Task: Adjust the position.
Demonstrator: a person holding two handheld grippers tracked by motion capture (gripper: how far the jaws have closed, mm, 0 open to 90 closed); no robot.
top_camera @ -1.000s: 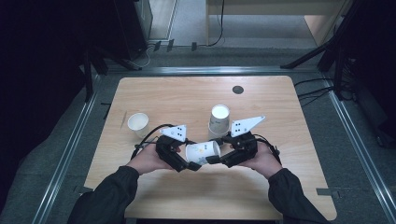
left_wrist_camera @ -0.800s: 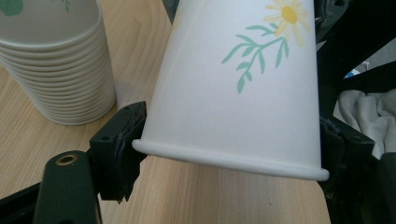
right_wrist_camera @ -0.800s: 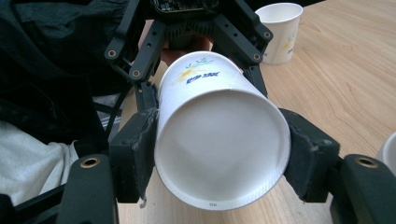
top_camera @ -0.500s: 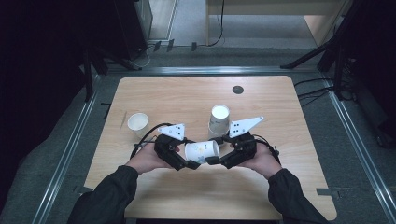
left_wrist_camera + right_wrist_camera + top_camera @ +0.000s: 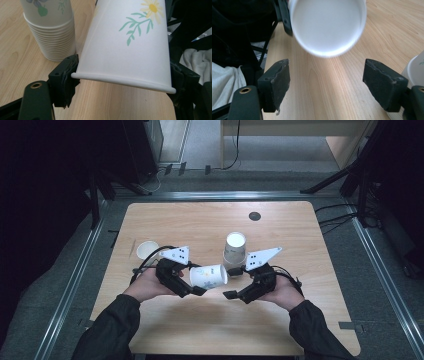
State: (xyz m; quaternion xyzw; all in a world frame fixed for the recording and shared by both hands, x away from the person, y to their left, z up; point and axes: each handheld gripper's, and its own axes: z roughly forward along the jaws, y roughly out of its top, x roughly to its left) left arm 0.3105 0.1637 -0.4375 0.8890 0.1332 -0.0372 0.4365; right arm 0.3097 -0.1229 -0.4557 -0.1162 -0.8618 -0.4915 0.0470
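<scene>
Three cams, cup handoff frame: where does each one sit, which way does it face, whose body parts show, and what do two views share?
High view: above the person's side, facing forward and down on the table; both forearms, left gripper and right gripper show.
Left gripper view: rides the left gripper, looks along its jaws, clamped on the paper cup at the rim.
Right gripper view: rides the right gripper, jaws just opened, faces the cup's base.
Shared: the stack of cups, seen in the high and left gripper views.

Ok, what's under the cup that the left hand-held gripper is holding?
Bare wooden table lies under the paper cup, which is held clear of it by the left hand-held gripper. The cup's inside is hidden from this side.
</scene>
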